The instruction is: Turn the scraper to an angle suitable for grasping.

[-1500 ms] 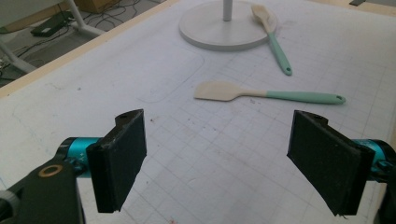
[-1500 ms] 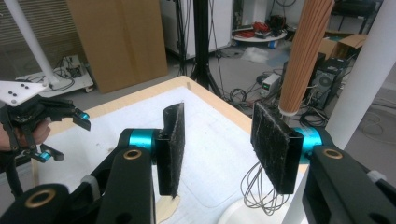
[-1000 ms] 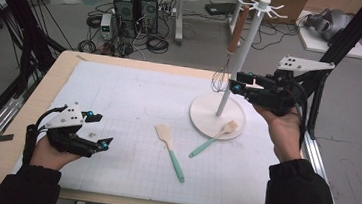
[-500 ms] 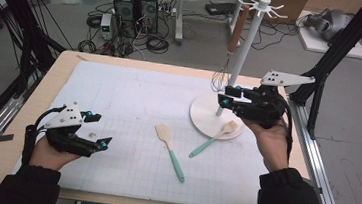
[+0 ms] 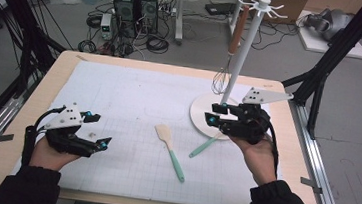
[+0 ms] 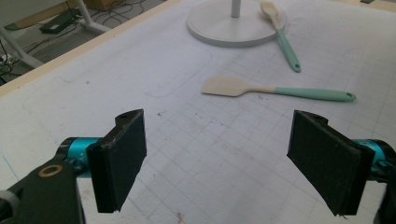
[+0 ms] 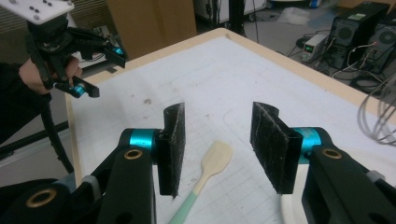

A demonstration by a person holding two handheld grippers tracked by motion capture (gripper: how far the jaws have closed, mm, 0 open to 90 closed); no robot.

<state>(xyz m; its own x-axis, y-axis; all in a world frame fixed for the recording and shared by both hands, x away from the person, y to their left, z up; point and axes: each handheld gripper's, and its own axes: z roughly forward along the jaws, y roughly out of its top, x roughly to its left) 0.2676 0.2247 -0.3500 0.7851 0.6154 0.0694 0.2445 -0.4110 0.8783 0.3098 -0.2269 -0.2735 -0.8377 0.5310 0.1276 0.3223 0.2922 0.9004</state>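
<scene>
A cream-headed spatula (image 5: 169, 147) with a teal handle lies flat mid-table; it also lies ahead of the left jaws (image 6: 275, 89) and between and beyond the right jaws (image 7: 211, 164). A second teal-handled spoon (image 5: 202, 147) leans with its head on the white stand base (image 5: 199, 115), also seen far ahead of the left jaws (image 6: 281, 32). My left gripper (image 5: 100, 130) rests low at the near left, open and empty (image 6: 224, 163). My right gripper (image 5: 213, 113) hovers over the base's front edge, open and empty (image 7: 217, 140).
The stand's white pole (image 5: 243, 52) rises from the round base (image 6: 219, 28), with hooks on top. A wire whisk (image 5: 220, 79) hangs from it by a wooden handle; its wires (image 7: 379, 116) are close on the right gripper's right. Table edges lie close beside both hands.
My right gripper has come down and toward the near left, from beside the pole to over the base's front edge. The left gripper has stayed put.
</scene>
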